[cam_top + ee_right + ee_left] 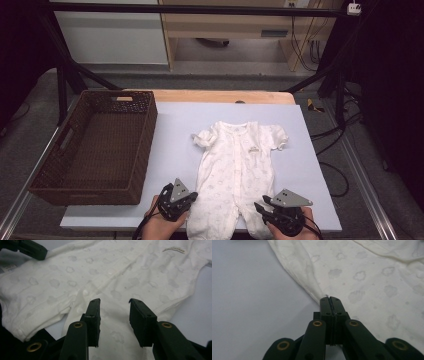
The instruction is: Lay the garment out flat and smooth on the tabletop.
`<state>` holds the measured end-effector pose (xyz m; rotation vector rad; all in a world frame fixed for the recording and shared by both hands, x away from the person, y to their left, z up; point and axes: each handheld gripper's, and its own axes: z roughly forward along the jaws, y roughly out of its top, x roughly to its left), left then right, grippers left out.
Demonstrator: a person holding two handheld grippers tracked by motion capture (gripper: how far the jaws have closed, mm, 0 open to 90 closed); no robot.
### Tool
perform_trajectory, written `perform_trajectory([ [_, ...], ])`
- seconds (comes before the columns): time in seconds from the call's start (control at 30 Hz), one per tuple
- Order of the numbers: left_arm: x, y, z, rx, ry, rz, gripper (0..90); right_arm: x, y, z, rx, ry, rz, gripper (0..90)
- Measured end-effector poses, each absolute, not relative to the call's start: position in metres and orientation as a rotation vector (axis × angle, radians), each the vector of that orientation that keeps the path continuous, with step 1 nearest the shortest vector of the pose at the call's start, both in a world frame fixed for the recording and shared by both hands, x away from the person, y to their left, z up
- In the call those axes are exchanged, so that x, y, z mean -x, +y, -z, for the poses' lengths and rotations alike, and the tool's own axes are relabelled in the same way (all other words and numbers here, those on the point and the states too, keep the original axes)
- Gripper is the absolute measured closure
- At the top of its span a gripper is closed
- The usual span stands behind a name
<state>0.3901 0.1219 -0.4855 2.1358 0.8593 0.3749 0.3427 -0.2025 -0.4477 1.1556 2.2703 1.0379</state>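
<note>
Romper [235, 170] lies flat, front up, on pale sheet [180, 125] at table centre, legs toward the person. Basket [137, 145], brown wicker, sits well left of romper. Left gripper [186, 206] at romper's lower left edge; right gripper [264, 209] at the foot of its right leg, a hand behind each.

Left gripper view: jaws pressed together, tips right at romper's [367, 280] side hem; a thread of the hem seems caught between them, hard to confirm. Bare sheet [249, 302] to the left of romper.

Right gripper view: jaws parted with a clear gap, poised over romper's [112, 272] leg cloth, pads not pressing it. Left gripper's dark jaw [31, 250] at romper's far edge, top left
</note>
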Motion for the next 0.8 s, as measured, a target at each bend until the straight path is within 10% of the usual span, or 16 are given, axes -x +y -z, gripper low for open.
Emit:
perform_trajectory([
  [0.6,-0.390,0.121,0.486,-2.140,0.854,-0.384,89.8,-0.342,-0.242,0.453,-1.245,2.234,-1.062,57.8],
  [0.8,-0.389,0.121,0.486,-2.139,0.854,-0.387,89.8,-0.350,-0.234,0.464,-1.248,2.270,-0.848,88.4],
])
